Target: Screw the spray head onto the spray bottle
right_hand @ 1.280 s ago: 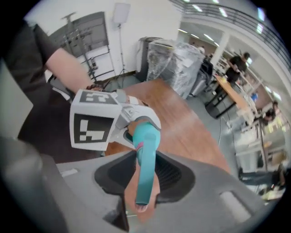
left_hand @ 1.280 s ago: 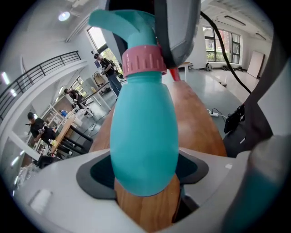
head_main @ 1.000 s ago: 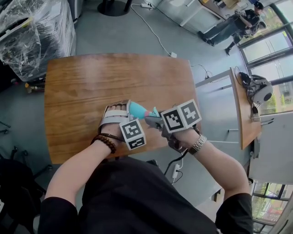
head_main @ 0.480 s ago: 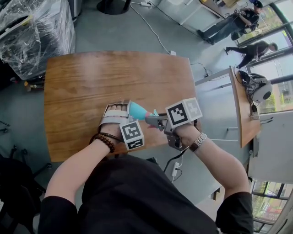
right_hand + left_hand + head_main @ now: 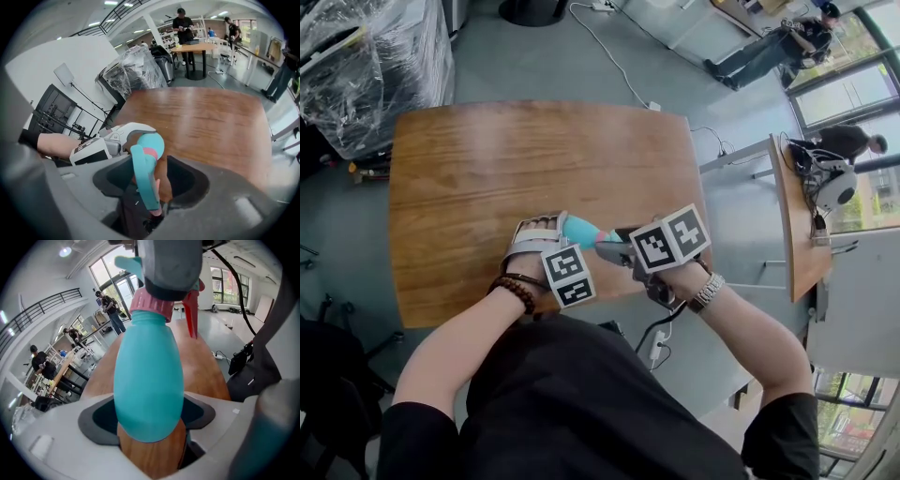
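Two parts are already joined: the spray head point(image 5: 143, 178) sits on the neck of the teal spray bottle point(image 5: 148, 380), with its pink collar point(image 5: 152, 306) down against the bottle's shoulder and the red trigger point(image 5: 191, 317) hanging beside it. The bottle is held over the near edge of the desk point(image 5: 487, 169), its neck pointing toward the person's right; whether it touches the wood I cannot tell.

The left hand-held gripper point(image 5: 149, 423) is clamped on the bottle's fat lower body, jaws spread wide around it. The right hand-held gripper point(image 5: 149, 186) has the spray head between its jaws, but they have just been opening, and the pads now stand slightly clear of it on both sides.

This looks like the tightening step, caught in a pause between twists. The next move probably calls for the right gripper to reset its wrist, close again on the head and turn it further, while the left keeps the bottle from spinning.
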`<control>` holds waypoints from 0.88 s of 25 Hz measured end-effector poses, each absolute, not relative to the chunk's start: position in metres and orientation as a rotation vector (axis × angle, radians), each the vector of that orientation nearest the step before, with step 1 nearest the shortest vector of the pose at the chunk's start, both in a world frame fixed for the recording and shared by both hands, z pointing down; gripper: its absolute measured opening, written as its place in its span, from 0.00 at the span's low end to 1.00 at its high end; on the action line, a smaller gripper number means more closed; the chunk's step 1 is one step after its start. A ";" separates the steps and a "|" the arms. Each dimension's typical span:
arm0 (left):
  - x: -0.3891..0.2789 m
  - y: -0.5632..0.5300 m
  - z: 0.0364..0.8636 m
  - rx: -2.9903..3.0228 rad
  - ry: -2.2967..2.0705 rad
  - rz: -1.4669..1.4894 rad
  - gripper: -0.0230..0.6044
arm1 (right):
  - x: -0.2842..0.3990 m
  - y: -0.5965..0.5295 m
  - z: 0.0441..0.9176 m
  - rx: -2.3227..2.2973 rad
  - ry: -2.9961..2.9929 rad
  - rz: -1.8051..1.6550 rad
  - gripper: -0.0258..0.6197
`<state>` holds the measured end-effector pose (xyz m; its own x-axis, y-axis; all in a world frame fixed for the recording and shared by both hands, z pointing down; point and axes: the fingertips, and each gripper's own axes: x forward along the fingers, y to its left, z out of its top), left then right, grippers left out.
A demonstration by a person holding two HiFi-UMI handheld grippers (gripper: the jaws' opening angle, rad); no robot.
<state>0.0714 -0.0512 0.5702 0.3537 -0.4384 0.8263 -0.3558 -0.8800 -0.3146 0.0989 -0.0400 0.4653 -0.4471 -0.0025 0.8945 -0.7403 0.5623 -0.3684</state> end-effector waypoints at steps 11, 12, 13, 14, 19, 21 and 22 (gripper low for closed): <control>0.072 -0.046 0.561 -2.701 0.580 -1.502 0.68 | 0.086 -0.046 0.347 0.275 -2.134 0.069 0.44; 0.071 -0.045 0.560 -2.707 0.542 -1.503 0.68 | 0.089 -0.041 0.341 0.176 -2.058 -0.177 0.44; 0.070 -0.044 0.559 -2.714 0.500 -1.504 0.68 | 0.093 -0.035 0.342 0.074 -1.940 -0.423 0.44; 0.069 -0.043 0.557 -2.722 0.454 -1.504 0.68 | 0.099 -0.029 0.348 -0.026 -1.812 -0.649 0.44; 0.072 -0.029 0.550 -2.751 0.220 -1.506 0.68 | 0.093 0.001 0.385 -0.390 -1.460 -1.344 0.44; 0.075 -0.022 0.549 -2.753 0.151 -1.513 0.68 | 0.087 0.011 0.393 -0.461 -1.409 -1.491 0.44; 0.076 -0.019 0.549 -2.751 0.122 -1.519 0.68 | 0.087 0.015 0.398 -0.496 -1.382 -1.539 0.44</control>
